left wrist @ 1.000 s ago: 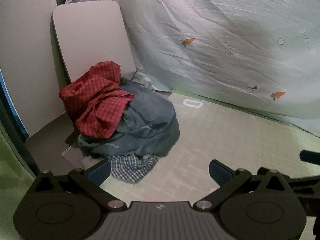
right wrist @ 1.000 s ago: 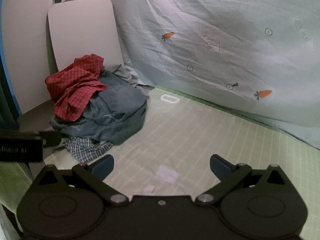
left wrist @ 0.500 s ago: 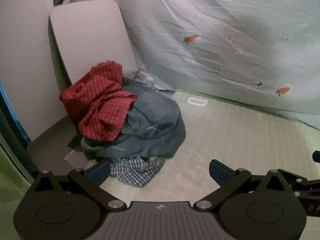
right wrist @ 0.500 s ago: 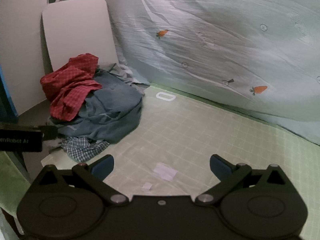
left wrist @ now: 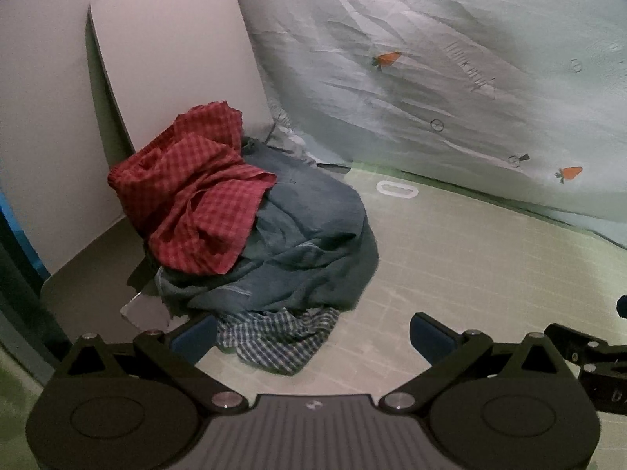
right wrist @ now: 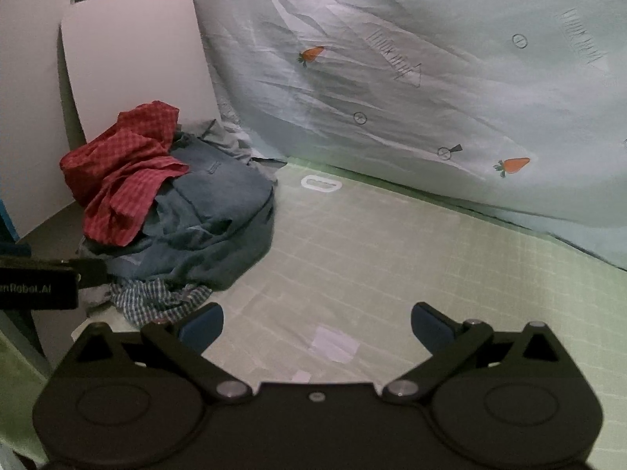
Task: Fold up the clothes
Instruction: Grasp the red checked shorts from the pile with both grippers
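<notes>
Beside the white board (left wrist: 172, 62), the clothes pile (left wrist: 274, 235) awaits your left gripper (left wrist: 313, 333) and right gripper (right wrist: 317, 325), both wide open and empty; grabbing carelessly may drag several garments together.

Black left claw (left wrist: 313, 331), blue fingertips (left wrist: 194, 337), silver screws

This looks like a room in a home, set up for folding. Ahead of my tongs hangs a pale blue bed sheet with little orange carrots (right wrist: 513, 165). Under them lies a light green mat with a square grid (right wrist: 392, 258). Ahead to the left, crumpled clothes (left wrist: 250, 235) sit piled by a white rounded board (left wrist: 176, 55).
</notes>
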The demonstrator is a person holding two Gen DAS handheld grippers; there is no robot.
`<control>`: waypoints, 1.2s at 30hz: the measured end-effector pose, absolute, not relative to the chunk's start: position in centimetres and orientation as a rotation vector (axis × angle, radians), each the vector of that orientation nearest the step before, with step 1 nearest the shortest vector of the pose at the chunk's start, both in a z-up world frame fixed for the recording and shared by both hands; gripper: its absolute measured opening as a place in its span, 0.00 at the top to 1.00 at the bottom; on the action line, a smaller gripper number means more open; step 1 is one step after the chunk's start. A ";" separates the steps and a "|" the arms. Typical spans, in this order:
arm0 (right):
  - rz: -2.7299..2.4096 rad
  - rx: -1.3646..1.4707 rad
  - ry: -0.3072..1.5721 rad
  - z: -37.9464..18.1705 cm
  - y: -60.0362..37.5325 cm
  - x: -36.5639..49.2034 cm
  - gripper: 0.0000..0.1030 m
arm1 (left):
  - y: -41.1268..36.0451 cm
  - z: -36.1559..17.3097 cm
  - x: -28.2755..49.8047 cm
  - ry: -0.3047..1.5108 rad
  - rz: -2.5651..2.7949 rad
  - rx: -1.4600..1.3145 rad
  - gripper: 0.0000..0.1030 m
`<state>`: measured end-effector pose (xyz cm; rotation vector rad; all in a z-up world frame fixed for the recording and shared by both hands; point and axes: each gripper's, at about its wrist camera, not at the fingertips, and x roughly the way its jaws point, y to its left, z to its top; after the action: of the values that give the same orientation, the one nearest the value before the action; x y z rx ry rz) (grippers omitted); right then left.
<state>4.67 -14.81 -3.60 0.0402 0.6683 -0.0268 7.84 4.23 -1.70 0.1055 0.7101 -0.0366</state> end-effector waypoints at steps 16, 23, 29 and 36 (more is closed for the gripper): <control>-0.059 -0.072 0.655 -6.7 -10.3 18.9 0.00 | 10.1 -3.9 21.2 0.717 0.055 0.083 0.00; 0.062 -0.130 0.649 -8.8 -6.7 30.7 0.02 | 16.4 -5.6 30.1 0.733 0.259 -0.034 0.00; 0.228 -0.040 0.673 -10.4 -2.1 39.8 0.18 | 21.7 -7.4 35.0 0.763 0.407 -0.173 0.00; 0.466 0.139 0.661 -10.9 2.6 44.5 0.30 | 24.7 -9.2 37.6 0.800 0.446 -0.296 0.06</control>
<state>44.50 2.55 -10.86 0.1388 0.6613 0.4661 37.61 24.68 -9.19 -0.2963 0.8001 0.4459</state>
